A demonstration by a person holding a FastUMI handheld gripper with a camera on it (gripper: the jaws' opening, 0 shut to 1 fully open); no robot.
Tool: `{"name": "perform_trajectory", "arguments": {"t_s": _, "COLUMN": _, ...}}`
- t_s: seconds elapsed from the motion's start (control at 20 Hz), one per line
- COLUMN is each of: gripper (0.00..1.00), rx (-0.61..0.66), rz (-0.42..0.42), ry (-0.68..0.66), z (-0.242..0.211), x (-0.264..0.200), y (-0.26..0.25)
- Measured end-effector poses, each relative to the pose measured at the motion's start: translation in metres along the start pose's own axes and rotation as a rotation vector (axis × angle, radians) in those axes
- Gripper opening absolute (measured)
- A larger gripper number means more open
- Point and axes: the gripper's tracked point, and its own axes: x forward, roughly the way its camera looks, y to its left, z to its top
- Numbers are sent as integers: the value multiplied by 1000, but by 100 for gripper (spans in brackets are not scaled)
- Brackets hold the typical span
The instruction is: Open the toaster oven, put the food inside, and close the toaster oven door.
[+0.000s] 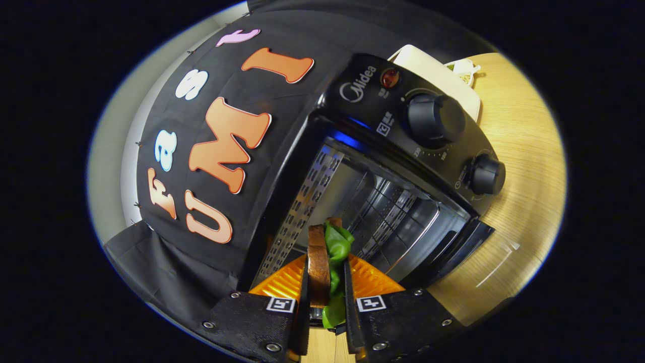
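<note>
A fisheye view, rolled to one side, looks along a handheld gripper [326,282] whose two fingers rise from the bottom centre of the frame. The fingers are closed on a sandwich [325,262], pressing it from both sides: a slice of brown bread stands on edge against the left finger, and a green lettuce leaf bulges out on the right. The sandwich sticks up past the fingertips, its top just at the mouth of the toaster oven [383,166].

The black toaster oven fills the centre and right of the frame, tilted. Its door [453,252] hangs open at the lower right, showing a shiny metal cavity with slotted side walls. The control panel runs along the upper right, with a red indicator light [390,77] and two black knobs [434,120]. The oven sits on a light wooden table [524,151]. A white tray [438,73] lies behind it at the top right.
</note>
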Motion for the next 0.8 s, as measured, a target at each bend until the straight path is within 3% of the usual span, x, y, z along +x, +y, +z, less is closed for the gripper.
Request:
{"name": "perform_trajectory", "arguments": {"t_s": 0.2, "gripper": 30, "rx": -74, "rz": -53, "ry": -43, "z": -1, "x": 11, "y": -7}}
{"name": "perform_trajectory", "arguments": {"t_s": 0.3, "gripper": 34, "rx": -113, "rz": -82, "ry": -52, "z": 0, "x": 7, "y": -9}}
{"name": "perform_trajectory", "arguments": {"t_s": 0.4, "gripper": 43, "rx": -203, "rz": -164, "ry": -50, "z": 0, "x": 5, "y": -22}}
{"name": "perform_trajectory", "arguments": {"t_s": 0.65, "gripper": 72, "rx": -453, "rz": -258, "ry": 35, "z": -1, "x": -15, "y": -27}}
{"name": "perform_trajectory", "arguments": {"t_s": 0.8, "gripper": 86, "rx": -650, "rz": -240, "ry": 30, "z": 4, "x": -35, "y": -13}}
